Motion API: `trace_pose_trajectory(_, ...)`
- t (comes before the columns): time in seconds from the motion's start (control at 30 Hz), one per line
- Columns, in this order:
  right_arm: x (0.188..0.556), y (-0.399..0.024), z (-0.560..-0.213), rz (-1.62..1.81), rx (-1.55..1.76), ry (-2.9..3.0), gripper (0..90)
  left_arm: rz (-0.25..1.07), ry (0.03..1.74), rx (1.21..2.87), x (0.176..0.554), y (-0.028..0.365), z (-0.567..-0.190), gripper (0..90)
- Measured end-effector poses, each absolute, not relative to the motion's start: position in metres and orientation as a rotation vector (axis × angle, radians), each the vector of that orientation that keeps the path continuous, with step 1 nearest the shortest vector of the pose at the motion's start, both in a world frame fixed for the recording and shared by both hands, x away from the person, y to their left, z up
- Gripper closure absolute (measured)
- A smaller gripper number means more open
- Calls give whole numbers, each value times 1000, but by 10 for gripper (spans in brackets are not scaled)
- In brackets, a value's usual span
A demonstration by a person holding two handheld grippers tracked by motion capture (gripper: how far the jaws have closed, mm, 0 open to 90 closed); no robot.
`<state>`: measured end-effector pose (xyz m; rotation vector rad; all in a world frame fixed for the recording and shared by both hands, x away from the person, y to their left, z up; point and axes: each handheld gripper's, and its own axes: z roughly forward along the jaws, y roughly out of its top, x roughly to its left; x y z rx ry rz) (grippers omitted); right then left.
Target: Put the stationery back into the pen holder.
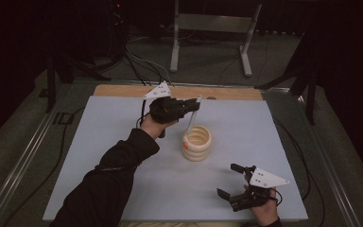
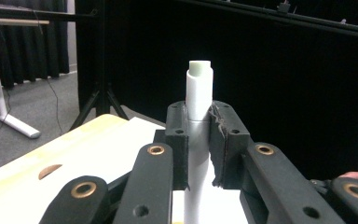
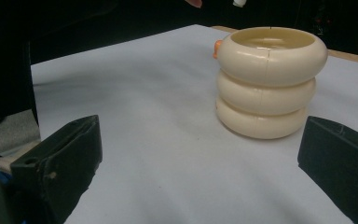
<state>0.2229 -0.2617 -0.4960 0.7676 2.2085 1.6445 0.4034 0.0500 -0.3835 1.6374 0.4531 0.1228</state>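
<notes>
High view: the left gripper (image 1: 191,105) is clamped on a white stick (image 1: 192,117) slanting into the cream ring stack (image 1: 197,142) mid-mat. Nearer the person than the stack, the right gripper (image 1: 230,181) gapes wide, empty.

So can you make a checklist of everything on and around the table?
Surface: pale blue mat on a wooden table.
Job's things: cream holder of three stacked rings, upright mid-mat; white stick tilted, its lower end in the holder.
Clutter: nothing seen.
Grippers: left claw shut on the white stick, above the holder; right claw open, near the mat's front edge, holding nothing.
Cables: black ones trail on the floor behind the table and beside the mat's right edge.
Surroundings: grey floor, white desk frame, dark stands and curtains.
</notes>
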Motion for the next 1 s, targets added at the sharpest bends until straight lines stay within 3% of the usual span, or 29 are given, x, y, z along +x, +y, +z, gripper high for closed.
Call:
trace_pose_trajectory(0.77, 222, -262, -495, 1653, 760, 2203, 0, 122, 465, 1618, 406, 33, -423, 791)
trace_pose_trajectory(1.0, 222, -263, -495, 1654, 760, 2202, 0, 68, 495, 1594, 407, 33, -438, 789)
